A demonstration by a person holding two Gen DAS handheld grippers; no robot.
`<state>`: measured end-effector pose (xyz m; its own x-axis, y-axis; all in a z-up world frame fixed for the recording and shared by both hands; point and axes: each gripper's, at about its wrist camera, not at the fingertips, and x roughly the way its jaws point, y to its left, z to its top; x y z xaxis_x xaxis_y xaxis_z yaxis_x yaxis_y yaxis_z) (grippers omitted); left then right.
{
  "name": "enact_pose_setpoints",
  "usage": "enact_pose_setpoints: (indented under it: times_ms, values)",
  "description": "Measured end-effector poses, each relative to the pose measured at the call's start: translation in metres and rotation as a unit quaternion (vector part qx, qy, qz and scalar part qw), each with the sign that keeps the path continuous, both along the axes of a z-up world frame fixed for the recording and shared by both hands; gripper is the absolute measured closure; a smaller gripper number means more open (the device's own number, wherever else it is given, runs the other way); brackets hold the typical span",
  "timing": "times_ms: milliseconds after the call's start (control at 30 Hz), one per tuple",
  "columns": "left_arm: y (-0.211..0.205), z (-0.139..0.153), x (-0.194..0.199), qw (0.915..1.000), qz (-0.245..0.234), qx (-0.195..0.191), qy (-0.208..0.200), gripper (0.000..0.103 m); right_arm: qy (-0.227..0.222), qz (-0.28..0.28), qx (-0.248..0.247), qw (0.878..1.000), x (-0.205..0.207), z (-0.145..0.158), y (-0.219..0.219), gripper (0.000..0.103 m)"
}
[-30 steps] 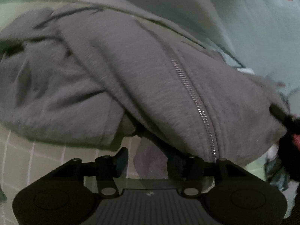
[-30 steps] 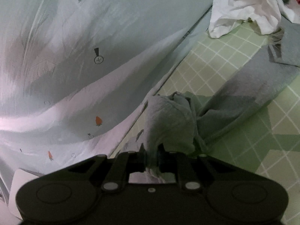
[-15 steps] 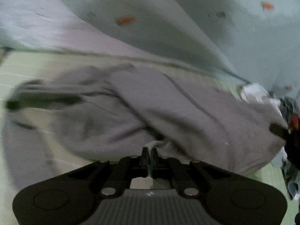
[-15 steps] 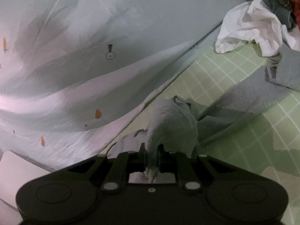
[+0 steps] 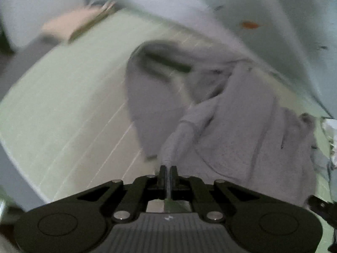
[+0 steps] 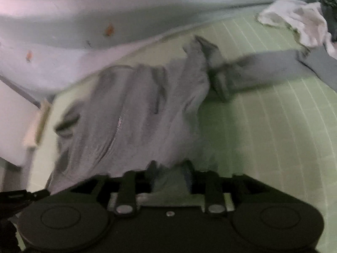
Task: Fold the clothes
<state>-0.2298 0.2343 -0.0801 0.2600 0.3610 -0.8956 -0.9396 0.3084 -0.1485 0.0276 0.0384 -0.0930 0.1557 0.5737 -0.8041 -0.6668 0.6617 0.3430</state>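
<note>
The left gripper has its jaws pressed nearly together on a thin ridge of the grey zip-front fleece jacket, which stretches away from it across the pale green checked bed sheet. The right gripper has its jaws spread, with the jacket's near hem lying between them, though motion blur hides whether they touch it. Farther off the jacket's sleeve trails rightwards toward a crumpled white garment, and behind them rises a light blue carrot-print cloth.
</note>
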Motion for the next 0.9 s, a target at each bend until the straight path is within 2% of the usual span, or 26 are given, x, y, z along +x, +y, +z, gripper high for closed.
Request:
enact_pose_setpoints:
  times_ms: [33,100,133,200,267,367,500,567,667,700,733,767,800,833,900]
  values:
    - [0.002,-0.003,-0.004,1.0000,0.005,0.005,0.005,0.099,-0.013,-0.007,0.000,1.000,0.002,0.001,-0.006,0.050]
    - [0.006,-0.008,-0.009,0.9999,-0.001,0.010,0.007,0.081,-0.035,-0.019,0.000,0.999,0.005,0.004,-0.018,0.044]
    - [0.009,-0.012,-0.008,0.9999,-0.006,0.010,0.005,0.077,-0.042,-0.024,-0.002,0.999,0.008,0.003,-0.022,0.040]
    - [0.016,-0.018,-0.007,0.9998,-0.020,0.009,0.002,0.065,-0.045,-0.028,-0.003,0.999,0.013,-0.003,-0.028,0.036]
    - [0.019,-0.023,-0.006,0.9991,-0.041,0.008,0.006,0.056,-0.029,-0.026,-0.004,0.999,0.017,-0.012,-0.029,0.034]
    - [0.026,-0.034,0.004,0.9982,-0.058,0.010,0.013,0.040,-0.026,0.010,0.009,1.000,0.012,-0.020,-0.023,0.030]
    - [0.041,-0.053,0.022,0.9978,-0.063,-0.010,0.017,0.034,-0.038,0.070,0.015,0.997,0.000,-0.027,-0.005,0.025]
    - [0.048,-0.059,0.030,0.9979,-0.060,-0.025,0.006,0.033,-0.053,0.088,0.012,0.995,-0.005,-0.032,0.007,0.024]
    - [0.053,-0.066,0.041,0.9978,-0.061,-0.026,0.012,0.033,-0.051,0.103,-0.001,0.993,-0.007,-0.042,0.020,0.025]
    - [0.054,-0.068,0.045,0.9977,-0.061,-0.024,0.016,0.034,-0.045,0.106,-0.004,0.993,-0.007,-0.046,0.023,0.030]
    - [0.054,-0.069,0.048,0.9975,-0.065,-0.022,0.018,0.038,-0.038,0.110,-0.008,0.993,-0.006,-0.049,0.025,0.044]
    - [0.052,-0.068,0.049,0.9969,-0.074,-0.018,0.019,0.052,-0.029,0.106,-0.013,0.994,-0.005,-0.052,0.025,0.052]
    - [0.050,-0.066,0.051,0.9963,-0.083,-0.014,0.019,0.076,-0.019,0.098,-0.012,0.995,-0.003,-0.053,0.023,0.070]
    - [0.049,-0.065,0.050,0.9960,-0.088,-0.014,0.015,0.085,-0.009,0.086,-0.003,0.996,0.000,-0.053,0.019,0.084]
    - [0.046,-0.061,0.044,0.9961,-0.086,-0.021,-0.002,0.089,0.007,0.062,0.026,0.998,0.001,-0.047,0.008,0.091]
